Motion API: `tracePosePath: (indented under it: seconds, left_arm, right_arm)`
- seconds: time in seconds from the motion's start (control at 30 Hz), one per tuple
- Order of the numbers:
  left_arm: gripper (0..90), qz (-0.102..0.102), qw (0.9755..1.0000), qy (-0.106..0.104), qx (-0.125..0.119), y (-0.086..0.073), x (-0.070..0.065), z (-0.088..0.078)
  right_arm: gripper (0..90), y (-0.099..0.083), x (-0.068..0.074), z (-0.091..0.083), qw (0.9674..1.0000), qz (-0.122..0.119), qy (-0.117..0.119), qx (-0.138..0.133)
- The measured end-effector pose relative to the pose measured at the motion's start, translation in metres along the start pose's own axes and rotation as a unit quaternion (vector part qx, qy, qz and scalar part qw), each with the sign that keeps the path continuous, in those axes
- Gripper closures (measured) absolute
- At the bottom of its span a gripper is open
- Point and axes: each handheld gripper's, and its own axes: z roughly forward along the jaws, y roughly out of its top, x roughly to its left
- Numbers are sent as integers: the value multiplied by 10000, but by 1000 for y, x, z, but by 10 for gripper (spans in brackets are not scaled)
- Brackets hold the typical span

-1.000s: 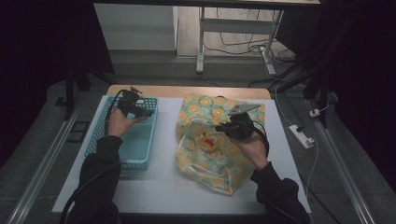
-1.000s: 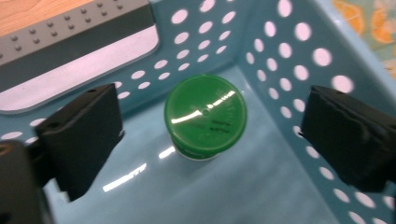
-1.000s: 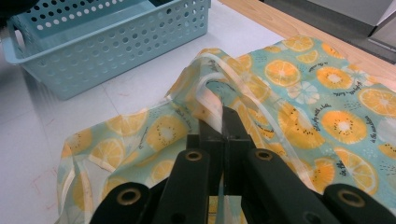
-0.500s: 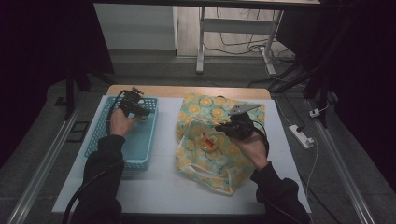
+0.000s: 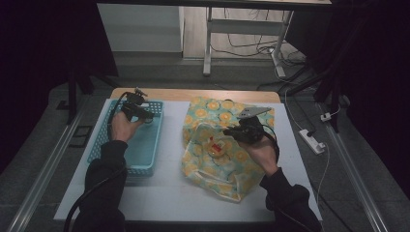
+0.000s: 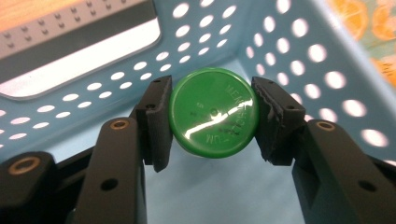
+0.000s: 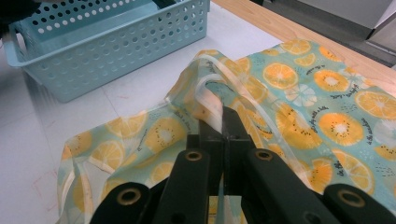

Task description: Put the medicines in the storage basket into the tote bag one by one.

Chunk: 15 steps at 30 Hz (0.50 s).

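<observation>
So, my left gripper [image 6: 212, 114] jaws just closed, pinching green cap [image 6: 214, 112] inside blue basket [image 6: 299, 56]; right gripper [image 7: 223, 122] jaws clamped on fruit-print bag handle [image 7: 210, 95].

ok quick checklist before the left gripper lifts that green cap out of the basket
1. Cap between the left gripper pads: ok, a pad sits on each side; the jaws have just been closing on it.
2. Grip centred: ok, the pads meet the cap at opposite edges.
3. Clear way up out of the basket: ok, nothing lies over the cap; the walls stand close around.
4. What hangs under the cap: cannot tell, its top hides anything below.
5. Right gripper shut on the bag handle: ok, the clear strap is pinched.
6. Bag mouth open enough: cannot tell.
</observation>
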Motion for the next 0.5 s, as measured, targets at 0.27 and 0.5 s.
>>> tracePosePath:
  seconds: [0.27,0.5]
  left_arm:
    - [520,80,9997,-56,-239,-3,-5,-18]
    - [520,238,9989,-163,-383,-5,-11,-34]
  right_arm:
    - [891,0,1,0,10000,3,10,-7]
    - [891,0,2,1,10000,-12,16,7]
